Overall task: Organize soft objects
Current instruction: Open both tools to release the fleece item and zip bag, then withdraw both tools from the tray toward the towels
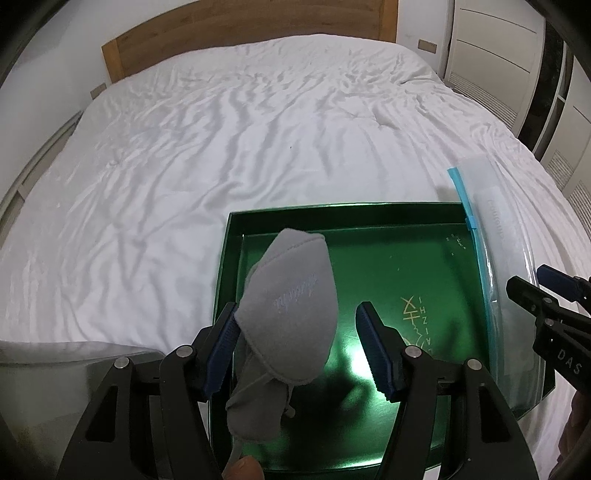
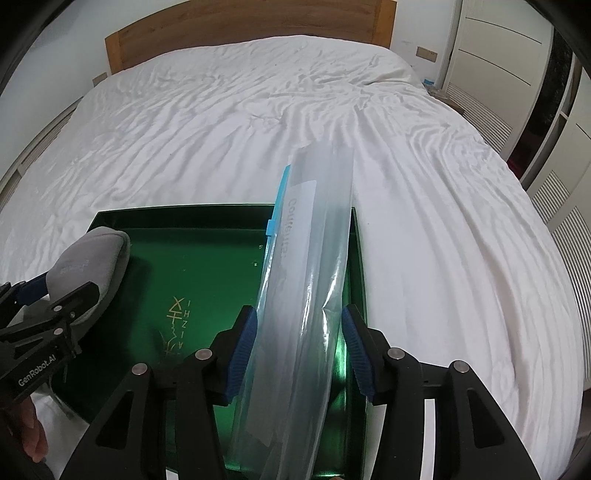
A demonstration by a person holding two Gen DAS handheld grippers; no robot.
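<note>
Big white bed (image 1: 184, 147), all wrinkly, with a wooden headboard (image 1: 240, 22) at the top of the frame. White cupboard doors (image 2: 491, 55) at the upper right.

On the bed, low in the frame: 1 shiny green tray (image 1: 332, 206) with gold marks (image 1: 413, 314) on its floor.

Lower middle of the left wrist view: left gripper (image 1: 297, 310), wide open, above the tray. Between its 2 blue pads (image 1: 376, 354), a grey soft pouch (image 1: 291, 280), standing up and tipped a little to the left. Touches the left pad only; a strip of green tray between the pouch and the right pad. Not squeezed. Thin grey string hanging from the bottom of the pouch. At the very bottom edge, a thumb (image 1: 242, 469) right under the pouch.

Lower middle of the right wrist view: right gripper (image 2: 298, 312), fingers far apart but with a clear bag (image 2: 314, 221) between them. 1 blue pad against each side of the bag, so holding it. Puffy bag, up on its edge, running from the bottom of the frame up past the far rim of the tray, along the tray's right side. Blue zip strip (image 2: 279, 199) down its left edge, with a white label beside it.

In the same view, pouch and left gripper at the far left, over the tray's left part, well apart from the bag.
</note>
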